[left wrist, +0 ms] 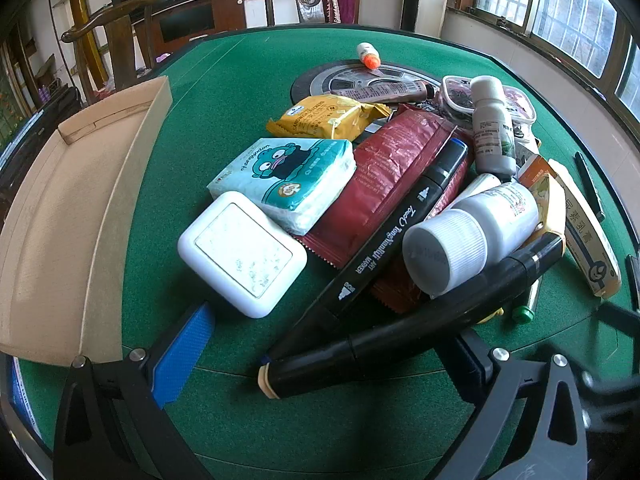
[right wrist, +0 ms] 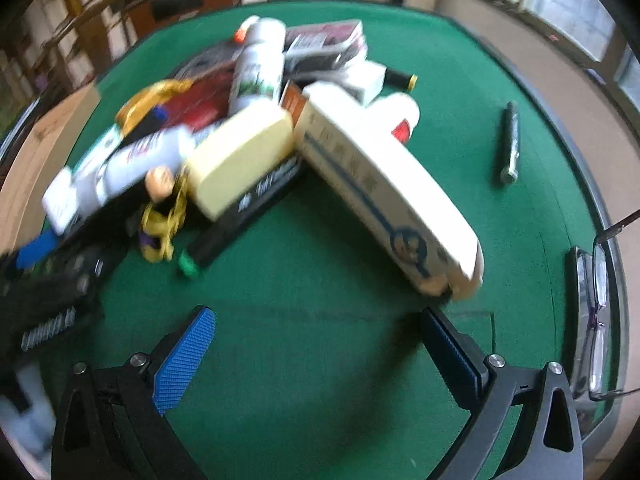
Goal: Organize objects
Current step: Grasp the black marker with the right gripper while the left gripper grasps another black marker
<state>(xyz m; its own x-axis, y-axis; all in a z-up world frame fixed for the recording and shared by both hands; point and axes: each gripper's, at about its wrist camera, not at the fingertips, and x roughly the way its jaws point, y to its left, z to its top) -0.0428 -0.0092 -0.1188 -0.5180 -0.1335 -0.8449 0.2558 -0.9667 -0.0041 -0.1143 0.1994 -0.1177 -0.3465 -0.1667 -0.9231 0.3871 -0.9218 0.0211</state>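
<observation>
Green table (left wrist: 248, 64), black marker (left wrist: 416, 328) between left claw (left wrist: 328, 344) fingers

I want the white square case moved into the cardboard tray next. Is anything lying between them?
Nothing visible: only bare green felt separates the white square case from the cardboard tray on its left.

The green tabletop (left wrist: 224, 80) carries a cardboard tray (left wrist: 60, 216), a white case (left wrist: 240, 254), a heap of packets and bottles, and a pen (right wrist: 510, 142) lying apart.

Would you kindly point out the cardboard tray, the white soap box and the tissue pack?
cardboard tray (left wrist: 60, 216): left wrist view, bare floor.
white soap box (left wrist: 242, 254): left wrist view, lid.
tissue pack (left wrist: 286, 176): left wrist view, printed face.
</observation>
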